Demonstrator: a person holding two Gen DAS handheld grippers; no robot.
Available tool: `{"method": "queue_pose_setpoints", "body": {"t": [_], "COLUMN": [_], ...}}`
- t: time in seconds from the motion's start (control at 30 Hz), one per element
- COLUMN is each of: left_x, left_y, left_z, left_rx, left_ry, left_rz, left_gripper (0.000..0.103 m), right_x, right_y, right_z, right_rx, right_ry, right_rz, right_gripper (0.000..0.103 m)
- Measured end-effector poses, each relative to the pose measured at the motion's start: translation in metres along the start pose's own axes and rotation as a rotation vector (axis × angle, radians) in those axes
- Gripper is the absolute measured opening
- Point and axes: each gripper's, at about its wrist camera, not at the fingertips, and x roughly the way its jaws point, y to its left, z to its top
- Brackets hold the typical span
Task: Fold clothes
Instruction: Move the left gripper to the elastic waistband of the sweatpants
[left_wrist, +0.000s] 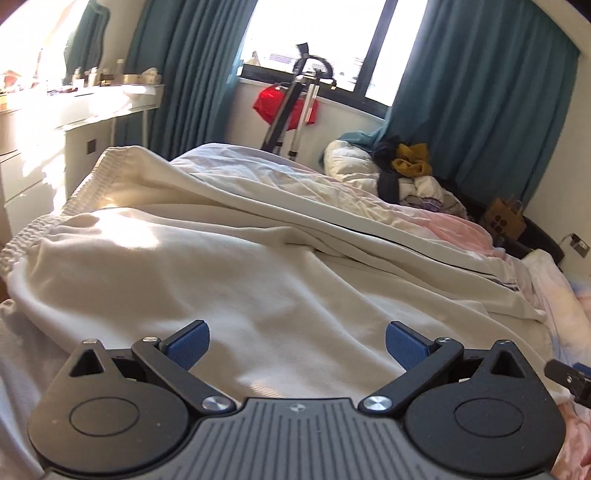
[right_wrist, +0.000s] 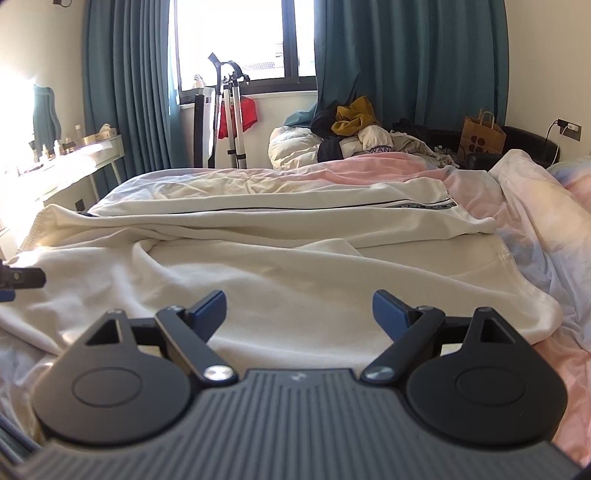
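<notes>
I see one garment to fold: a pair of cream trousers (right_wrist: 258, 266) spread across the bed (right_wrist: 535, 236), the ribbed waistband (left_wrist: 44, 225) at the left and the two legs running off to the right. The far leg carries a thin dark stripe (right_wrist: 295, 209) along its length and ends in a printed band near the cuff. The near leg lies flatter, with a small flap of cloth turned up at its middle.

I have two grippers. My left gripper (left_wrist: 297, 345) sits low over the seat of the trousers, close to the waistband end, its jaws spread wide with cloth showing between the blue pads (left_wrist: 404, 345); it has hold of nothing. My right gripper (right_wrist: 299, 314) hangs over the near leg toward the cuff end, jaws just as wide apart, also holding nothing. Each camera catches a dark tip of the other gripper at its edge, so the two sit side by side along the near edge of the garment.

Beyond the trousers, the pink and pale blue bedding (right_wrist: 388, 162) runs to a heap of laundry (right_wrist: 354, 122) topped by one mustard piece. One brown paper bag (right_wrist: 482, 134) stands to its right. Two teal curtains (right_wrist: 406, 55) frame one window (right_wrist: 240, 37), with a folded metal stand (right_wrist: 231, 110) and something red below it. One white dressing table (left_wrist: 92, 107) with bottles stands at the left.
</notes>
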Motion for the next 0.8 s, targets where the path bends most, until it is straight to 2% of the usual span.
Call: {"method": "queue_pose_setpoints", "body": {"t": [0.1, 0.27, 0.37, 0.47, 0.6, 0.8], "left_x": [0.005, 0.011, 0.009, 0.003, 0.006, 0.019], "left_y": [0.039, 0.120, 0.157, 0.189, 0.214, 0.224], "left_z": [0.021, 0.041, 0.043, 0.043, 0.042, 0.034], "left_rx": [-0.115, -0.408, -0.517, -0.620, -0.691, -0.767], "left_ry": [0.039, 0.128, 0.138, 0.120, 0.119, 0.136], "left_rz": [0.096, 0.122, 0.171, 0.204, 0.238, 0.187], "left_gripper": [0.103, 0.102, 0.101, 0.100, 0.098, 0.090], "right_x": [0.002, 0.006, 0.008, 0.008, 0.014, 0.045], "right_y": [-0.003, -0.005, -0.008, -0.019, -0.046, -0.081], "right_z": [0.000, 0.000, 0.000, 0.002, 0.004, 0.007], "right_rx": [0.014, 0.024, 0.035, 0.101, 0.264, 0.407], "right_ry": [0.008, 0.030, 0.037, 0.023, 0.034, 0.117], "right_rz": [-0.006, -0.020, -0.024, -0.035, -0.069, -0.163], "right_gripper": [0.088, 0.088, 0.088, 0.088, 0.088, 0.088]}}
